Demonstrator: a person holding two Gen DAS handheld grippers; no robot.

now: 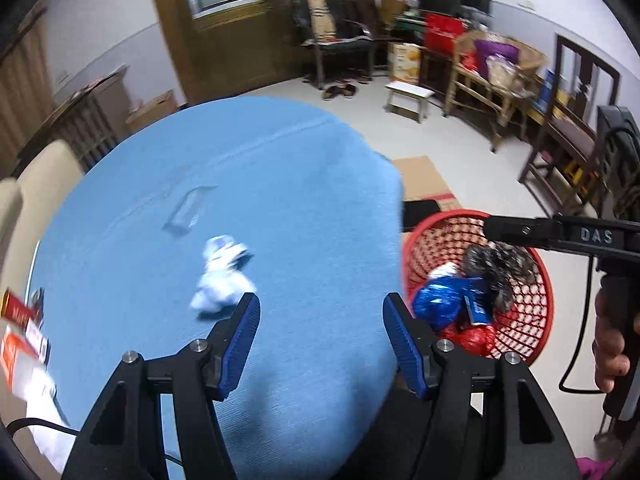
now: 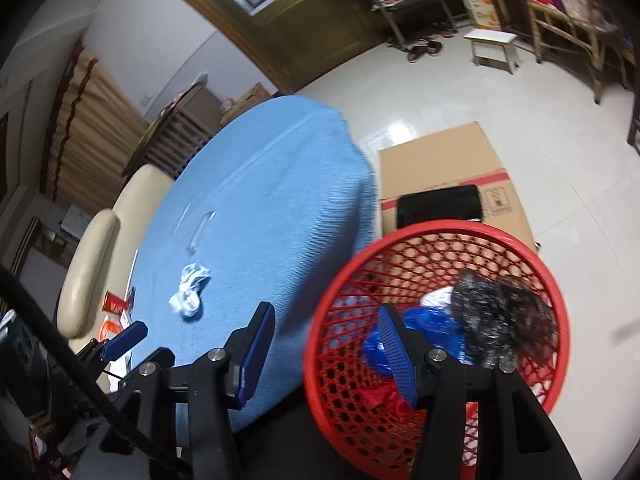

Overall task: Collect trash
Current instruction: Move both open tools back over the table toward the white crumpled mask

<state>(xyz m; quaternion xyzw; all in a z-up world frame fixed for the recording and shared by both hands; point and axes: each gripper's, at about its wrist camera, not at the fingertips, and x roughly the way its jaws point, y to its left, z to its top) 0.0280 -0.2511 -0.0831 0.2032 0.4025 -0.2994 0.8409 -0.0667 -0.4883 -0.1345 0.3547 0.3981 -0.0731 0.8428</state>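
While both tools hang above a round tabletop (image 1: pixel 280 184) draped in blue cloth, the left gripper (image 1: pixel 320 320) is held low over the near edge, its blue-padded fingers (image 1: pixel 240 340) spread wide apart with nothing between them. A crumpled white wrapper (image 1: pixel 224 276) lies on the cloth just ahead of the left finger, apart from it; the same wrapper (image 2: pixel 190 290) shows in the right wrist view, well to the left. A clear, flat plastic piece (image 1: pixel 188 210) rests farther back on the cloth.

The right gripper (image 2: pixel 326 354) points down and forward across the gap between the tabletop and a red mesh basket (image 2: pixel 556 308), its jaws likewise wide apart and empty; one finger sits over the cloth, the other over the basket's mouth. In the left wrist view the person's right hand (image 1: pixel 612 344) grips the handle of that tool at the frame's right edge, the tool's body reaching out level over the basket (image 1: pixel 544 304).

Inside the basket lie a shiny blue wrapper (image 2: pixel 428 328), a dark speckled bag (image 2: pixel 496 320) and red crumpled foil (image 1: pixel 476 338). Behind the basket a cardboard box (image 2: pixel 440 160) stands on the pale floor.
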